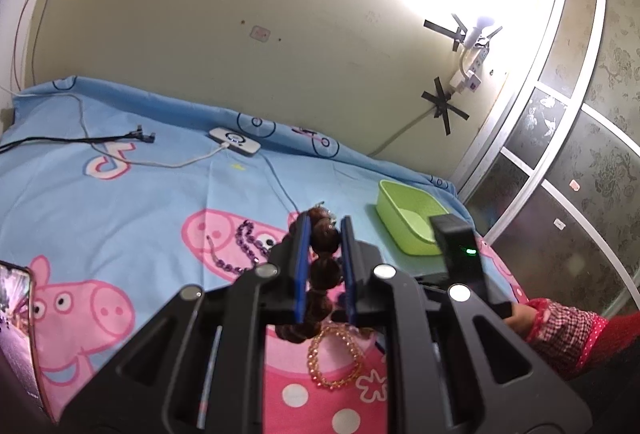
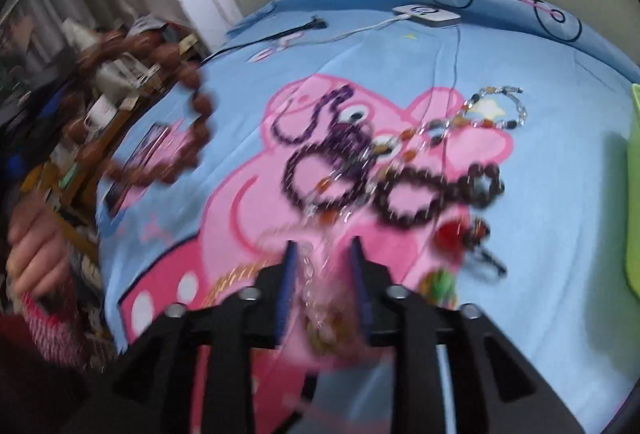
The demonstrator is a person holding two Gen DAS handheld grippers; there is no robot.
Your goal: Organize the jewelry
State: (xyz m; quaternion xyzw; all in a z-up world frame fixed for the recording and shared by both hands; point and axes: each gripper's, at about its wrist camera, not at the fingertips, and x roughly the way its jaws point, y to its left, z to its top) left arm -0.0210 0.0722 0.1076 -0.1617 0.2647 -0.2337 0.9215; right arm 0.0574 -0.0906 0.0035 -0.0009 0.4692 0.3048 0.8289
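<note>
My left gripper (image 1: 325, 224) is shut on a bracelet of large brown beads (image 1: 325, 270) and holds it above the blue bedsheet; the same bracelet hangs at the left of the right wrist view (image 2: 176, 114). A purple bead string (image 1: 244, 246) and an amber bead bracelet (image 1: 334, 358) lie on the sheet below. My right gripper (image 2: 322, 250) hovers over the jewelry pile, its jaws a little apart around a blurred pale chain (image 2: 320, 298); whether it grips is unclear. Dark bead bracelets (image 2: 436, 190), a multicoloured necklace (image 2: 460, 122) and a purple string (image 2: 320, 114) lie ahead.
A green plastic bin (image 1: 408, 216) stands on the bed at the right, its edge at the right border of the right wrist view (image 2: 634, 194). A white charger box (image 1: 235, 141) and cables lie near the wall. A phone (image 1: 16, 314) lies at the left.
</note>
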